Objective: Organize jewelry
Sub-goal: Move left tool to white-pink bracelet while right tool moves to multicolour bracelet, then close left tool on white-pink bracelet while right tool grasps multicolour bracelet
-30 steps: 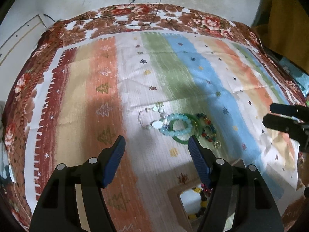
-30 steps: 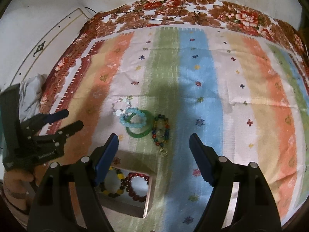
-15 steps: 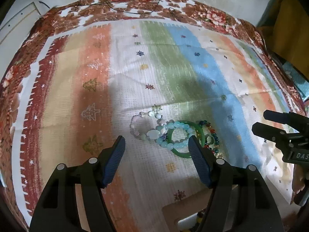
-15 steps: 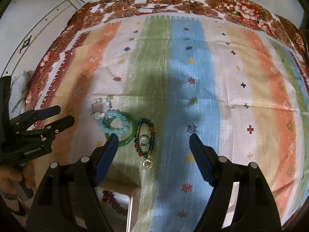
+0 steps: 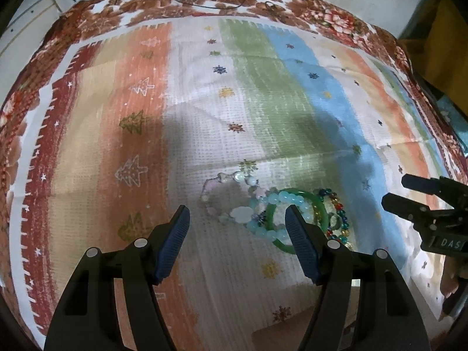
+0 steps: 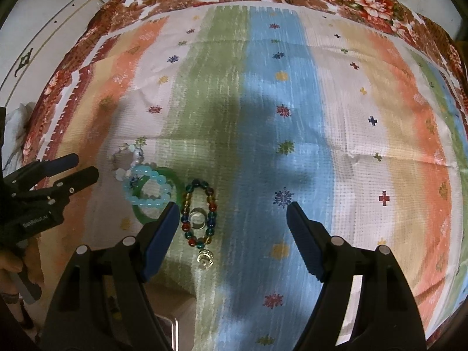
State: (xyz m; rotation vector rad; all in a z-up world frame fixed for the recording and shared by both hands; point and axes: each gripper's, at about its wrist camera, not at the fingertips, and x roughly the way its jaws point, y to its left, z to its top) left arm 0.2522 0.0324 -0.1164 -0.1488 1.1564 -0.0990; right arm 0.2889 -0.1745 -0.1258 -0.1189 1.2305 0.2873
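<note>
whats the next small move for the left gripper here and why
Probably ease the left gripper forward and down over the pale bead bracelet. Its jaws are open and empty, the bracelet lies just ahead between them, and it overlaps the light blue bead bracelet and green bangle, so a careful, low approach seems wise.

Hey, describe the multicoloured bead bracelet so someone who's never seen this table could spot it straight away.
Find the striped, flower-bordered tablecloth and follow its green stripe toward the camera to the small jewelry cluster. The multicoloured glass-bead bracelet is the rightmost piece, beside the solid green bangle and pale aqua bead bracelet. Only it mixes red, blue, yellow and green beads, ringing a small clear ring.
</note>
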